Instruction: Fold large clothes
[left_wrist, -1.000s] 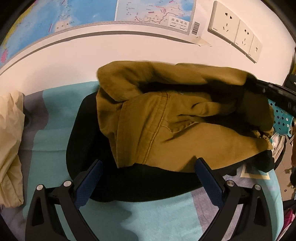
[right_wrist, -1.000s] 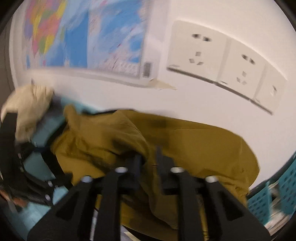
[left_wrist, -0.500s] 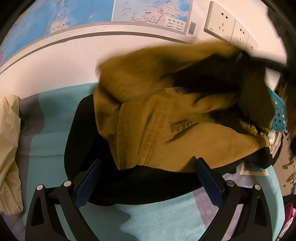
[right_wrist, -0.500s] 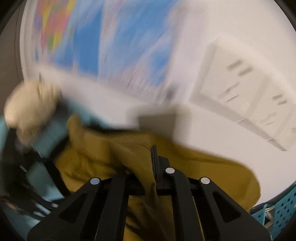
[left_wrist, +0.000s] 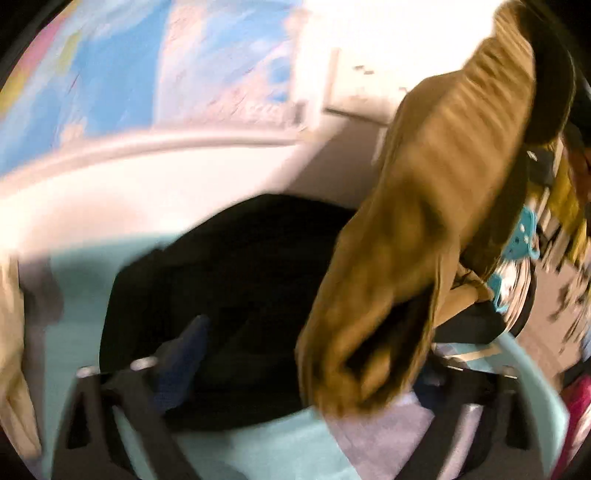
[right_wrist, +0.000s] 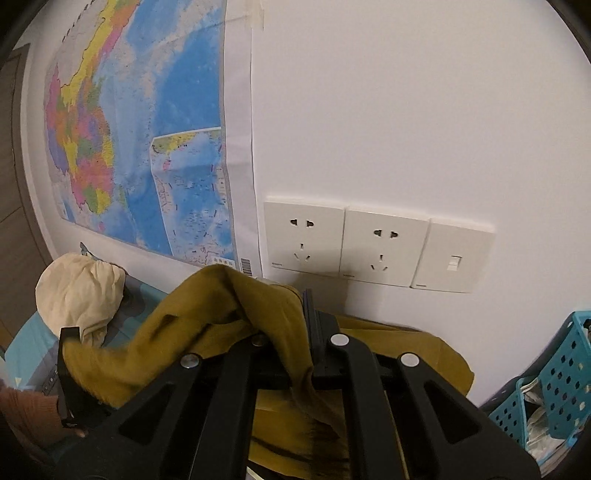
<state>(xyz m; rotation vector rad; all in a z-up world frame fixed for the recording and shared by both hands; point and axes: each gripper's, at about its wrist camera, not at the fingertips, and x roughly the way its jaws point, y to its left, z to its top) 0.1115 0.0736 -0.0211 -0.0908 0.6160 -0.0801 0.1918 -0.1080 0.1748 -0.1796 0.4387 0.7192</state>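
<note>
R gripper clamped on jacket, lifted; cloth hangs long-axis down over black garment. L gripper closing, jacket hem at its R finger, not pinched. L is nearer the free hem.

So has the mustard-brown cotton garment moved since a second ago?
Yes. The right gripper has lifted the mustard-brown cotton garment up toward the white wall sockets.

Mustard-brown garment, black cloth, turquoise sheet, cream bundle, multicoloured map (mostly blue)

Teal bed, black garment, cream cloth
</note>
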